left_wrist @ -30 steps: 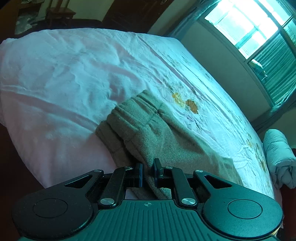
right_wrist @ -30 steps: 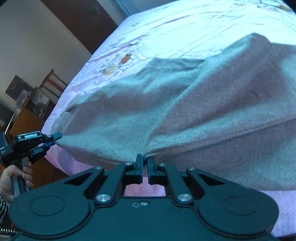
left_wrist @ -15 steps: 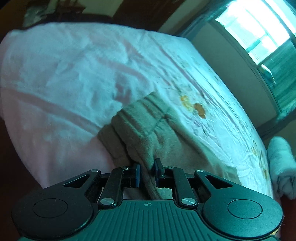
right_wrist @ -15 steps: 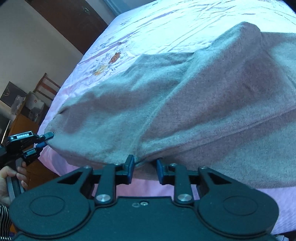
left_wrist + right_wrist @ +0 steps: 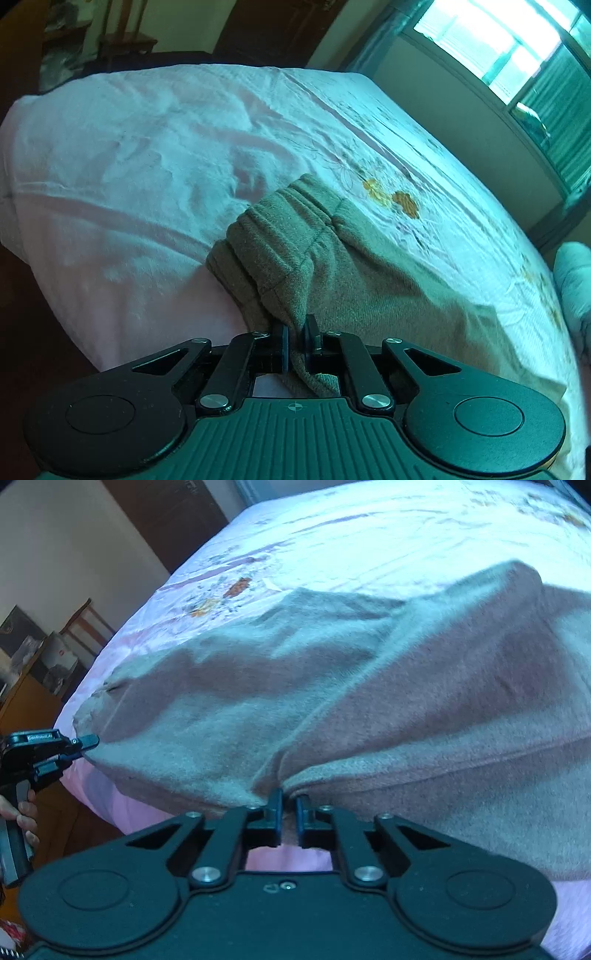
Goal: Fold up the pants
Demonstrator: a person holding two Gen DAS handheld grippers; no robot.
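Observation:
Grey-brown pants (image 5: 369, 280) lie across a pink bedsheet (image 5: 129, 155), ribbed waistband (image 5: 280, 229) toward the near bed edge. In the left wrist view my left gripper (image 5: 296, 338) is closing its jaws, and the pads pinch the waistband's near corner, so a fold of cloth hangs between them. The right wrist view shows the pants (image 5: 369, 686) spread wide. My right gripper (image 5: 287, 808) is closing on their near edge at a seam, with cloth pressed between the pads. The left gripper (image 5: 86, 743) appears far left in this view, holding the waistband corner.
A person's hand (image 5: 24, 812) holds the left gripper's handle below the bed edge. A rolled pale blanket (image 5: 572, 280) lies at the bed's far right. A wooden chair (image 5: 86, 622) and shelves stand by the wall, and a bright window (image 5: 517, 48) is beyond the bed.
Half a second ago the right jaws stood apart around the pants' edge. Now they have closed on it. The left gripper kept its hold on the waistband and barely moved.

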